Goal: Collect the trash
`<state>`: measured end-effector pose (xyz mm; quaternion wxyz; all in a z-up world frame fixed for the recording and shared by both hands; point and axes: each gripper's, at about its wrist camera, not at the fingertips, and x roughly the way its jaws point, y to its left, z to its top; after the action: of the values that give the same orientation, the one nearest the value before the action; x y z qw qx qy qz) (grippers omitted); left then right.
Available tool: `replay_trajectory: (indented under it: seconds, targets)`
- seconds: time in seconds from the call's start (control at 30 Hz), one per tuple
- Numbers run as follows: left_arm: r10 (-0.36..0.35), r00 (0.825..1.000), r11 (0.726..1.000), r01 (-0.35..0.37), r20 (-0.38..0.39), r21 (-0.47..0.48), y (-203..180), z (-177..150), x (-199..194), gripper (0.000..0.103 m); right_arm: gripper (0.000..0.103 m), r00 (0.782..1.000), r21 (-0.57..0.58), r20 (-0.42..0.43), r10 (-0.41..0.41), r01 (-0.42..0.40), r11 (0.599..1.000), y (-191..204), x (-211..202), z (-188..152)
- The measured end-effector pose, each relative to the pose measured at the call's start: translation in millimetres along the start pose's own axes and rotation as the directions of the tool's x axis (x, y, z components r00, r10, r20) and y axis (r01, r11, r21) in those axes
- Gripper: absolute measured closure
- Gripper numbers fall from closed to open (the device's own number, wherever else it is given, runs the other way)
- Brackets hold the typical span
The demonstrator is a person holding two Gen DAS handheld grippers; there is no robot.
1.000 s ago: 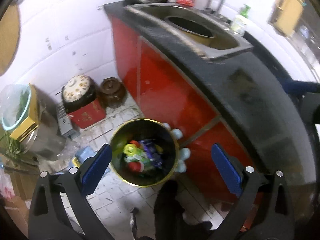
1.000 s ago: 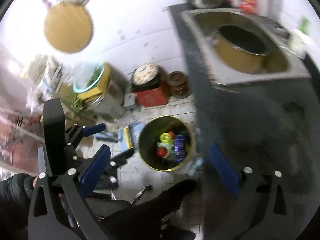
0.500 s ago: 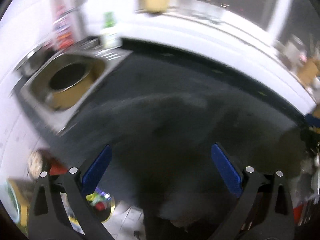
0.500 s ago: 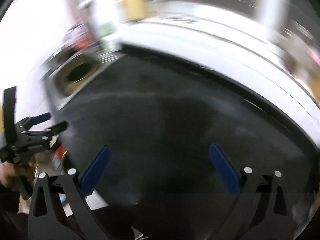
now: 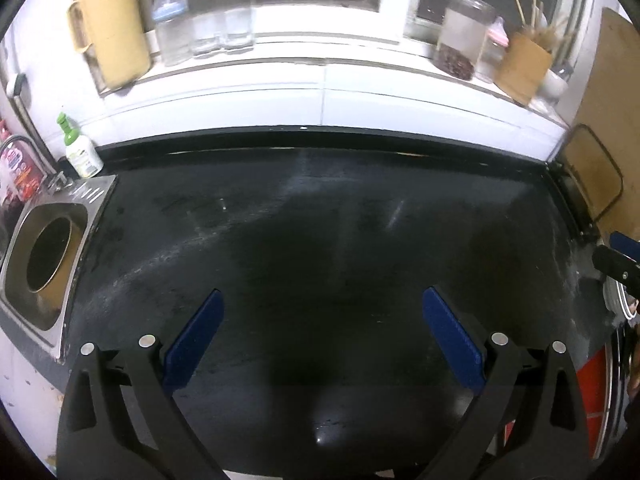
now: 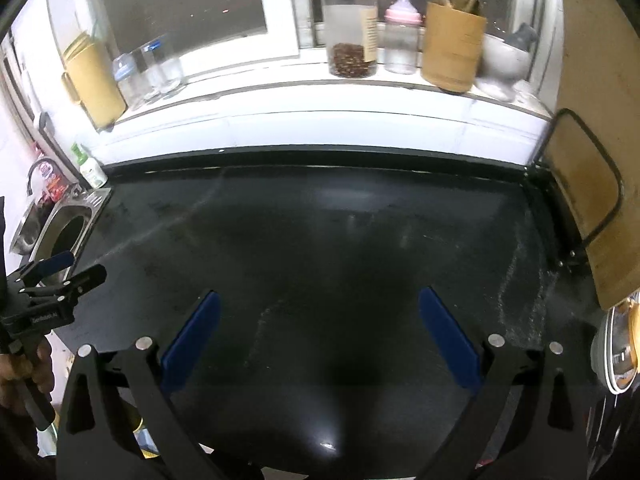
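The counter (image 5: 320,220) is showing black with pale grey streaks, and the grippers are showing black arms with blue pads: the left gripper (image 5: 322,324) and the right gripper (image 6: 318,324). On the white sill (image 6: 320,92) a tan jug (image 5: 110,28) is standing, along with a clear jar (image 6: 352,30) holding dark brown bits, a bottle (image 6: 402,36) with a pink top and a tan holder (image 6: 454,48). A white bottle with a green cap (image 5: 78,146) is sitting by the silver sink (image 5: 44,252), which is holding a yellowish pot (image 5: 50,260) with a black inside.
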<state>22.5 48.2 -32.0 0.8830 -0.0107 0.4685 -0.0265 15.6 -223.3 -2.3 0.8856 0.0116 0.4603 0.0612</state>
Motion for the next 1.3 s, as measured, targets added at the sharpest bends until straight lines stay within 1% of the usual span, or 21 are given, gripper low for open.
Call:
replay_trajectory:
  seconds: [0.1, 0.47, 0.7, 1.3]
  targets:
    - [0.0, 1.0, 1.0, 0.0, -0.004, -0.002, -7.2, 0.9, -0.6, 0.007, 0.007, 1.0, 0.004, 0.001, 0.001, -0.001, 1.0, -2.2, -0.2, 1.1]
    - [0.022, 1.0, 0.999, -0.022, 0.003, -0.027, -1.9, -1.1, -5.7, 0.007, 0.007, 0.999, -0.012, -0.011, 0.03, -0.03, 0.999, 3.4, 4.0, 3.1]
    - [0.032, 0.999, 0.999, -0.032, 0.009, -0.027, -1.2, -1.6, -7.1, 0.007, 0.007, 0.999, -0.013, -0.015, 0.036, -0.036, 0.999, 4.7, 6.6, 4.1]
    - [0.037, 0.999, 0.999, -0.037, -0.003, -0.021, -3.5, 2.1, -0.2, 0.007, 0.007, 0.999, 0.0, -0.029, 0.045, -0.045, 0.999, 3.7, 13.9, 4.1]
